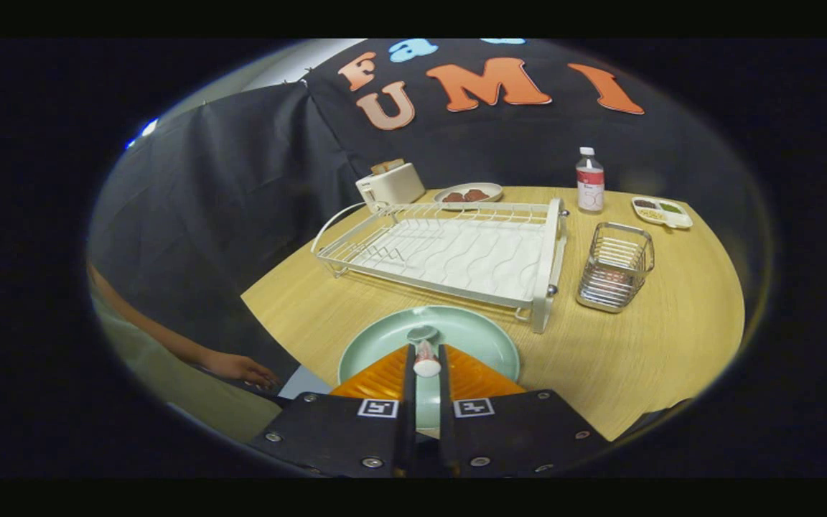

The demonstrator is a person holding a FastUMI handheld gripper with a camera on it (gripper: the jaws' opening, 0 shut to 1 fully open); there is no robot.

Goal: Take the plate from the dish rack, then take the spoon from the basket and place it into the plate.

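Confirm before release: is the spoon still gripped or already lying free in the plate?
Gripped: the gripper is shut on the spoon, bowl over the plate.

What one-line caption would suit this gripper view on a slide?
Gripper shut on a spoon, holding it over the green plate before the empty dish rack and wire basket.

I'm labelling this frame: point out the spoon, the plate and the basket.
spoon (423, 334): gripper view, its bowl, ahead of the fingers.
plate (482, 337): gripper view, bare inner surface.
basket (615, 267): gripper view, front wire wall.
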